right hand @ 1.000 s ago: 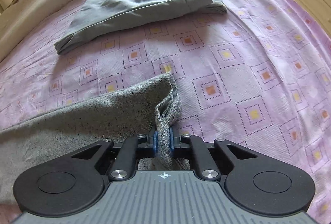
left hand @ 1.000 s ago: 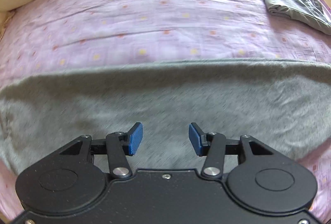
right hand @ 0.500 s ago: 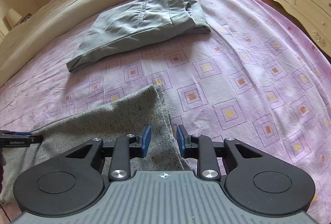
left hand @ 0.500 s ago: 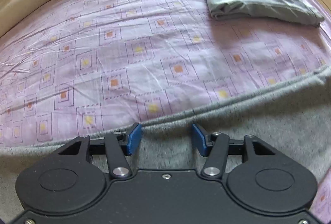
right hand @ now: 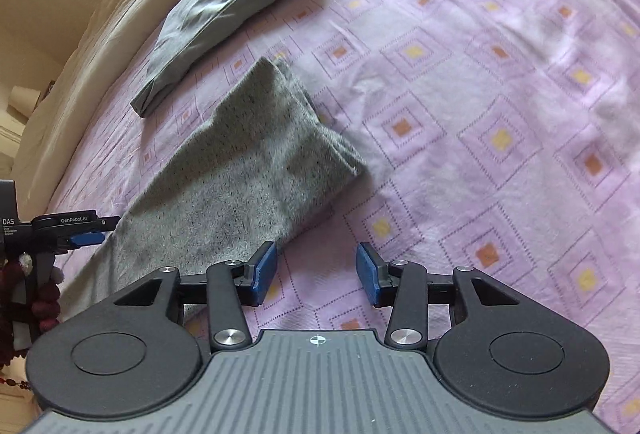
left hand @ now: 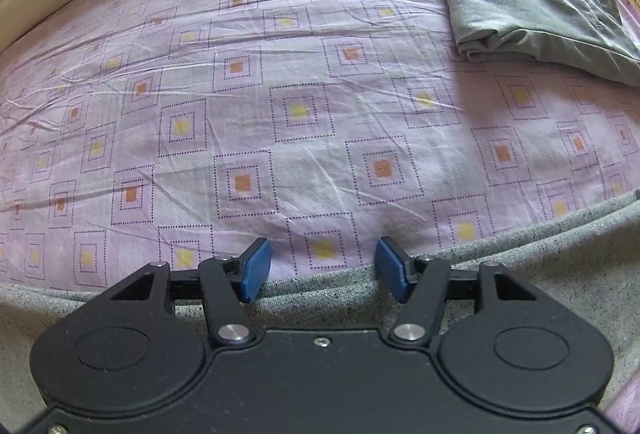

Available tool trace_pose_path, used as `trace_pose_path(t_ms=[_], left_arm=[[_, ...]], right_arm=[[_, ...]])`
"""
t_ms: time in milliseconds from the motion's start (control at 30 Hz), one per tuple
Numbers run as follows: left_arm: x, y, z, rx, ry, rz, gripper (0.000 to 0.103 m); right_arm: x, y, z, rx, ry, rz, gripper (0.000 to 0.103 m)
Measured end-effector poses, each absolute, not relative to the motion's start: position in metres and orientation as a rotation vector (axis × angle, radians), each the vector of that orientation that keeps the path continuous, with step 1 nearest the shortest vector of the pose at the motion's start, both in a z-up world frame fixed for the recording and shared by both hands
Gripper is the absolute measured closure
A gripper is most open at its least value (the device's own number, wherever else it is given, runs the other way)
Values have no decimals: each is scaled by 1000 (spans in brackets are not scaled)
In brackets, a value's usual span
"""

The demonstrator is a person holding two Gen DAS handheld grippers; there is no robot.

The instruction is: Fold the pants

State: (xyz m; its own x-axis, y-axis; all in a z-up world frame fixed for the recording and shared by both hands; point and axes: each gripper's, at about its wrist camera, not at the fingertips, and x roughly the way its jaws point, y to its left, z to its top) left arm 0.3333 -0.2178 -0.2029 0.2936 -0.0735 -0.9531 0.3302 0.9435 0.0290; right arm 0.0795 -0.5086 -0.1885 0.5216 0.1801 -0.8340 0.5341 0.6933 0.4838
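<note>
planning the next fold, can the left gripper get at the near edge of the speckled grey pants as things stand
Probably yes: the left gripper has its jaws open directly over the edge of the speckled grey pants, with nothing between them. The right gripper is open too, off to the side.

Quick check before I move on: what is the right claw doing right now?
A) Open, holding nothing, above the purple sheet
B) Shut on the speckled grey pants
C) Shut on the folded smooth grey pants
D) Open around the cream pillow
A: the right claw has its blue pads spread apart with only the purple sheet between them; the speckled grey pants lie released to its left.
</note>
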Motion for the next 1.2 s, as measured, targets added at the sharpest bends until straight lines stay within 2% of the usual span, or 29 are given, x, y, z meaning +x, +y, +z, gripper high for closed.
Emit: trace_pose_path(t_ms=[67,200,333,400,567,767,900,1200], left_arm=[[334,-213,-198,203,1241,-264,45],[323,-190,-174,83,1196,-247,45],[296,-169,-161,43,1190,-240,45],[283,-166,-164,61,1213,-236,45],[267,-175,-184,129,1263,-250,45],[295,-200,-205,137,1297,-229,43],[295,-205,-201,160,1301,-202,42],[205,-189,-198,192,1379,-268,42]], right_arm=[[84,-511,-197,869,968,-253,60],[100,-525,-207,1023,853,-290,60],[115,-528,-207,1030,827,-296,62],[119,-526,-201,993,849,-307,86],[123,-512,-174,869,847,-285,87],[129,-503,-142,797,813,-222,87],[132,-499,-128,778,795,-200,87],[135,-487,-116,751,783,-196,87]])
